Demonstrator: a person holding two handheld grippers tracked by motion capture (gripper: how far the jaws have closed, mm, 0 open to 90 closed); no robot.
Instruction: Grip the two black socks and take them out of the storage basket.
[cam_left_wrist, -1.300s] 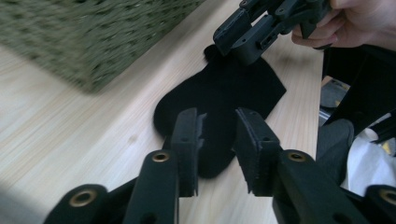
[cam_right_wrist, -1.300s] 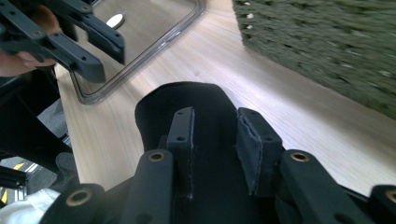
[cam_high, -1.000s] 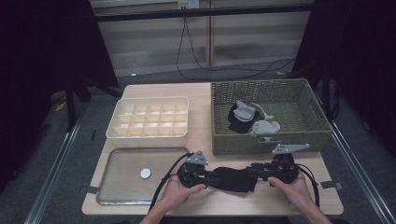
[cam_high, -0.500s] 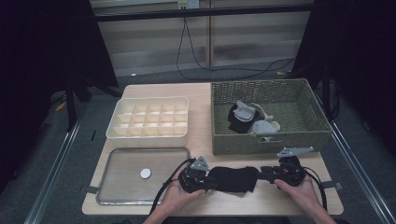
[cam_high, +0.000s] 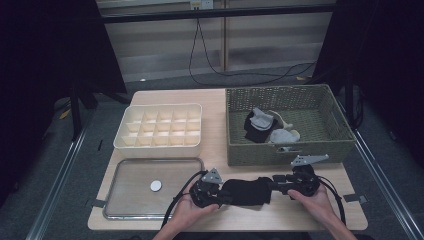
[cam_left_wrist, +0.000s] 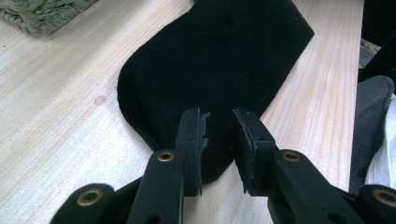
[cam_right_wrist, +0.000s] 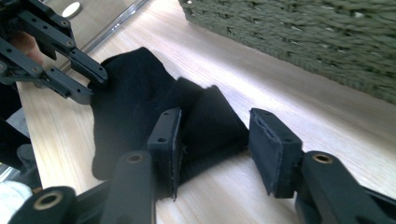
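Here, left to right across my table:
Tray (cam_high: 125, 210): metal, at the near left corner, with a small white disc (cam_high: 156, 185) lying in it.
Compartment box (cam_high: 159, 129): cream, behind the tray.
Left gripper (cam_high: 223, 198): in my left hand, just right of the tray; its jaws stand slightly apart over the rounded end of the black sock (cam_left_wrist: 219, 70), with no clear pinch on the cloth.
Black sock (cam_high: 246, 191): flat on the wood near the front edge, stretched between my two grippers.
Right gripper (cam_high: 276, 184): in my right hand; its jaws have just been opening and stand apart, the sock's folded end (cam_right_wrist: 205, 121) between them, unpressed.
Wicker basket (cam_high: 285, 150): behind, holding more socks (cam_high: 267, 127).
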